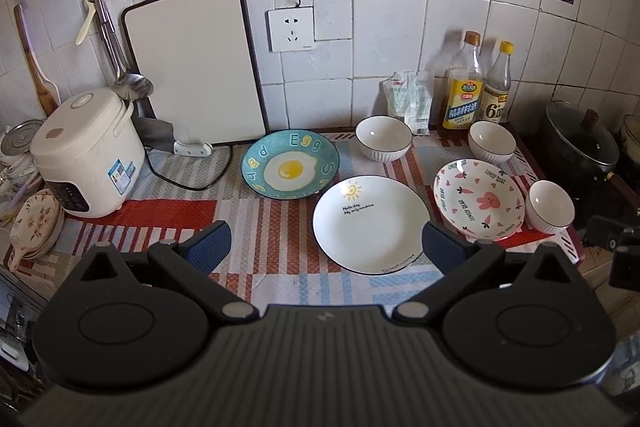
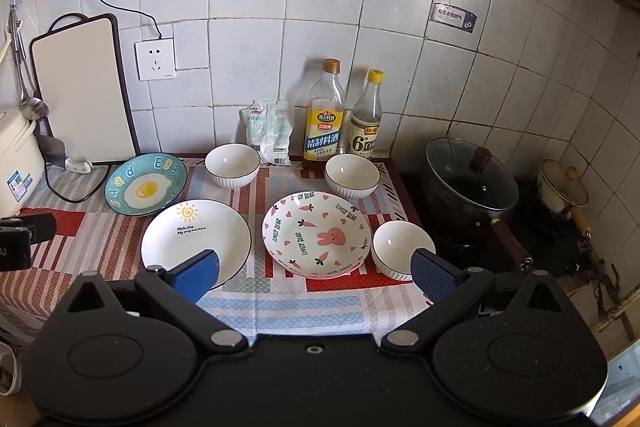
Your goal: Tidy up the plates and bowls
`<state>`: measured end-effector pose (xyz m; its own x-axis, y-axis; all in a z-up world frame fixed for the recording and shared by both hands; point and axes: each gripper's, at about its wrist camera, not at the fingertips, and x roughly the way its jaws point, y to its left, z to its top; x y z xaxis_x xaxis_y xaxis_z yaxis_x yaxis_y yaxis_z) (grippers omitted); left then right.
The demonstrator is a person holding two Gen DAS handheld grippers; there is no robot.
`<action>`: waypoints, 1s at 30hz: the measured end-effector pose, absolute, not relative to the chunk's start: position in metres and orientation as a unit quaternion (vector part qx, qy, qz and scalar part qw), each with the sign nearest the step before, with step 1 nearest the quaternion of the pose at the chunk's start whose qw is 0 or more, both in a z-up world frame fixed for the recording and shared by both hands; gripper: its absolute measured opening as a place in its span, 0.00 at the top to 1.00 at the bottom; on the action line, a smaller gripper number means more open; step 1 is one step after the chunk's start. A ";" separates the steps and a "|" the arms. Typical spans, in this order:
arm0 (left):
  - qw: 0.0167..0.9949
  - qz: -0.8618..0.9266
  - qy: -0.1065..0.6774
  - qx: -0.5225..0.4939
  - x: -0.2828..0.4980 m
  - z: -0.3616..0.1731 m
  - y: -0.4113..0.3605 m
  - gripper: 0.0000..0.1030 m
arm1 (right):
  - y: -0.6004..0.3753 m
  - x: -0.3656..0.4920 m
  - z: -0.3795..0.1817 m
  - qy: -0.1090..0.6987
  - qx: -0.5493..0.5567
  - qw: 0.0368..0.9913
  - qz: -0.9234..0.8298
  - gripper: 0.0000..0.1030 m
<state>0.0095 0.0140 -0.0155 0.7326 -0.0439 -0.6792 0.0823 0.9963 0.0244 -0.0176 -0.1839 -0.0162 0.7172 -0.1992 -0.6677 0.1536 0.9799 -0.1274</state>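
Three plates lie on the striped cloth: a teal egg plate (image 1: 290, 165) (image 2: 146, 183), a white sun plate (image 1: 370, 229) (image 2: 196, 237) and a pink rabbit plate (image 1: 478, 203) (image 2: 316, 233). Three white ribbed bowls stand apart: one at the back middle (image 1: 383, 138) (image 2: 232, 165), one by the bottles (image 1: 491, 141) (image 2: 352, 174), one right of the rabbit plate (image 1: 550, 205) (image 2: 400, 247). My left gripper (image 1: 326, 247) is open and empty above the cloth's front, beside the sun plate. My right gripper (image 2: 316, 275) is open and empty in front of the rabbit plate.
A rice cooker (image 1: 86, 151) and cutting board (image 1: 196, 67) stand at the left. Two bottles (image 2: 324, 115) and a packet (image 2: 270, 131) stand by the wall. A black lidded pot (image 2: 470, 179) and a small enamel pot (image 2: 562, 187) sit on the stove at the right.
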 end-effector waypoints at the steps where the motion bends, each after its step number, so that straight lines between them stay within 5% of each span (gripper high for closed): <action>1: 0.930 -0.034 0.364 0.026 0.009 -0.015 0.014 0.00 | -0.184 -0.017 -0.016 0.364 -0.031 0.926 -0.096 0.00; 30: 0.928 -0.037 0.371 0.030 0.006 -0.015 0.016 0.00 | -0.189 -0.017 -0.016 0.367 -0.030 0.924 -0.100 0.00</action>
